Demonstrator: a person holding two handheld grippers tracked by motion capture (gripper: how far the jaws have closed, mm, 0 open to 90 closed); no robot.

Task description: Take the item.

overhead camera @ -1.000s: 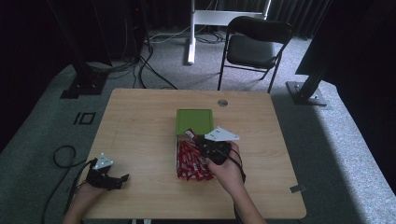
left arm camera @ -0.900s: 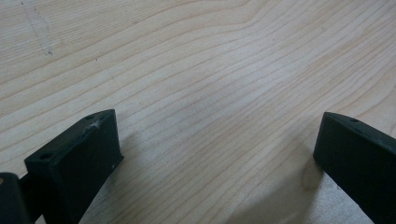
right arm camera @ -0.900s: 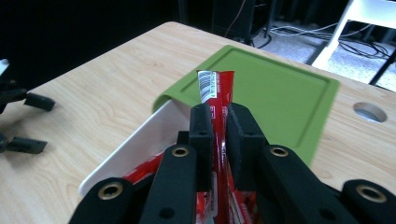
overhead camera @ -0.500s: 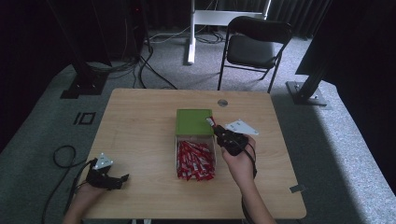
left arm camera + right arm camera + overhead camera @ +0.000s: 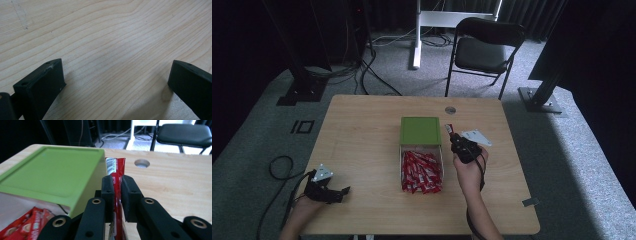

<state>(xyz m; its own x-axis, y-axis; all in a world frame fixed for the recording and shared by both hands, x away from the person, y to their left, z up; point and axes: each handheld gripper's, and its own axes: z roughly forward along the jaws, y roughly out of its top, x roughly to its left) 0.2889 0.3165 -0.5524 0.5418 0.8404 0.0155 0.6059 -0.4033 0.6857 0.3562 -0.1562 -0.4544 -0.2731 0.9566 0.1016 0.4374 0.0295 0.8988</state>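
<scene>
Red packet (image 5: 115,180) sits clenched upright in my right gripper (image 5: 117,185) just beside the green lid (image 5: 420,130), while my left gripper (image 5: 115,82) rests spread apart on the wooden table (image 5: 362,130).

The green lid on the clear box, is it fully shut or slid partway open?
Partway open. The green lid covers the far part of the clear box, and the red packets in the near part lie uncovered.

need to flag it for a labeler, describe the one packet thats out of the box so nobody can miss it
On the wooden table, find the clear box of red packets with its green lid. Just right of the lid, the right gripper pinches one red packet, upright and lifted clear of the pile.
</scene>
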